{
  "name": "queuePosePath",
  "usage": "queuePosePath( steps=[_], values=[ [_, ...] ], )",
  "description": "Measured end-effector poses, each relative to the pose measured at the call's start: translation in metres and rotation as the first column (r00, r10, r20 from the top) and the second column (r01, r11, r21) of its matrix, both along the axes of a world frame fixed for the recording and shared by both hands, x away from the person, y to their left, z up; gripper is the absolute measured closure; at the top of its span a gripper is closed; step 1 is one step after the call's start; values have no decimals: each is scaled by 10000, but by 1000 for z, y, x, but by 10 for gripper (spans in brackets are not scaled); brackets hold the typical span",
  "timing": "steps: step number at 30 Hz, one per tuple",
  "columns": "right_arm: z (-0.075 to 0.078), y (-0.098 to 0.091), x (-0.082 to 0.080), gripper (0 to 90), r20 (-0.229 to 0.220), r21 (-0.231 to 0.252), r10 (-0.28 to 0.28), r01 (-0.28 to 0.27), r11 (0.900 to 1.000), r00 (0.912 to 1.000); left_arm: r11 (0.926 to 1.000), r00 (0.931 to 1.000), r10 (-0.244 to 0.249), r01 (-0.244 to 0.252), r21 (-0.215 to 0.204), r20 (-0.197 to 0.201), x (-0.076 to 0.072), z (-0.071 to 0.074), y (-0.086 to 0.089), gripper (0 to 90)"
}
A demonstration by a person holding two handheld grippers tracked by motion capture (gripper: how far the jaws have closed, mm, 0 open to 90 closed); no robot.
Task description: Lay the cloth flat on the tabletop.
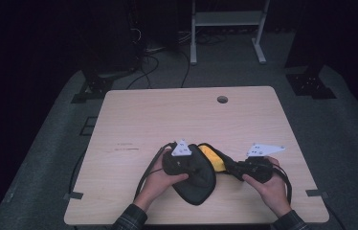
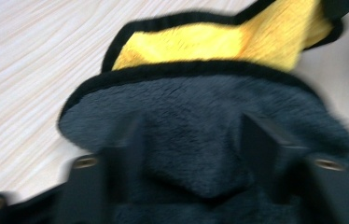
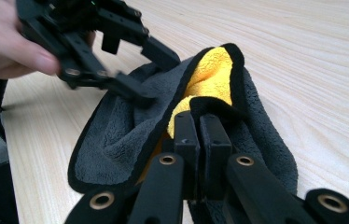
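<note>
Your right gripper [image 3: 200, 122] has its jaws closed flat together on the black-bound edge of the soft fleece cloth, dark grey on one face and yellow on the other [image 1: 201, 173], which lies bunched on the near middle of the pale wooden table [image 1: 177, 115] between your two hands. Your left gripper [image 2: 196, 128] has its jaws about half open, straddling a raised fold of the grey face; whether the pads press on it you cannot tell.
</note>
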State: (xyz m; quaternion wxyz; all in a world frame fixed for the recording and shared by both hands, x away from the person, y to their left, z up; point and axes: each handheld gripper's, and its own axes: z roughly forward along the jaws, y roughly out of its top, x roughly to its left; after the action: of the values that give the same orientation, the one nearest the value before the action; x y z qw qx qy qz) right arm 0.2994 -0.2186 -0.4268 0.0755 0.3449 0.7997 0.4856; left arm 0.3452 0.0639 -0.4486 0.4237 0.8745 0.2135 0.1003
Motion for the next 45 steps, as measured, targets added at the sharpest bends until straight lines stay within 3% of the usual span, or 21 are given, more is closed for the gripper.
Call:
queuePosePath(
  steps=[1,2,3,5,7,11,17,19,23,27,29,32,33,34,36,37,38,41,43,45],
  values=[
    [0,0,0,864,0,0,0,0,10000,10000,9998,9999,71,-73,199,113,0,-2,-1,441],
    [0,0,0,864,-15,-16,5,-6,10000,10000,9995,9998,176,-179,252,135,1,-3,-1,587],
    [0,0,0,864,-15,-16,5,-6,10000,10000,9994,9997,233,-236,256,120,1,-3,-1,587],
    [0,0,0,864,-10,-25,11,-11,10000,10000,9993,9994,339,-338,127,-52,2,-2,3,718],
    [0,-1,0,864,29,-28,-10,10,10000,10000,9990,9989,420,-423,-154,-192,2,0,8,784],
    [3,-7,-1,865,129,23,-204,204,9998,9997,9964,9989,330,-354,-767,-329,2,9,24,796],
    [8,-28,0,868,336,218,-807,800,9966,9962,9837,9973,735,-736,-1642,-67,4,34,63,802],
    [10,-35,0,869,333,404,-867,854,9955,9957,9779,9979,635,-648,-1988,-130,4,40,74,809],
    [12,-32,-2,870,470,290,-752,739,9968,9961,9774,9986,525,-505,-2051,43,3,43,81,788],
    [11,-30,-3,870,414,407,-533,516,9978,9977,9736,9985,500,-536,-2219,-219,6,40,94,800],
    [12,-22,-6,870,427,344,-239,225,9992,9988,9811,9987,463,-496,-1872,-224,7,39,99,809],
    [12,-10,-10,870,564,91,275,-281,9996,9980,9809,9972,341,-460,-1888,-661,9,34,112,791],
    [11,0,-15,869,543,-123,764,-759,9970,9956,9843,9953,277,-433,-1709,-924,9,29,121,772],
    [11,0,-15,869,543,-123,764,-759,9970,9956,9843,9953,277,-433,-1709,-924,9,29,121,769],
    [5,12,-19,869,364,-438,1337,-1321,9903,9904,9872,9923,292,-475,-1523,-1202,8,24,129,740],
    [5,12,-19,869,364,-438,1337,-1321,9903,9904,9877,9906,367,-560,-1460,-1316,8,22,134,740],
    [-1,19,-22,868,62,-702,1702,-1693,9831,9854,9879,9890,502,-696,-1384,-1389,7,20,138,689],
    [-7,24,-22,867,-310,-923,1915,-1935,9767,9810,9869,9829,913,-1107,-1172,-1597,8,17,150,617],
    [-19,31,-22,865,-813,-1372,2212,-2307,9633,9718,9805,9798,1249,-1459,-1316,-1561,9,19,155,499],
    [-21,32,-22,864,-886,-1460,2251,-2362,9607,9703,9750,9802,1257,-1505,-1633,-1532,10,23,154,478]
  ],
)
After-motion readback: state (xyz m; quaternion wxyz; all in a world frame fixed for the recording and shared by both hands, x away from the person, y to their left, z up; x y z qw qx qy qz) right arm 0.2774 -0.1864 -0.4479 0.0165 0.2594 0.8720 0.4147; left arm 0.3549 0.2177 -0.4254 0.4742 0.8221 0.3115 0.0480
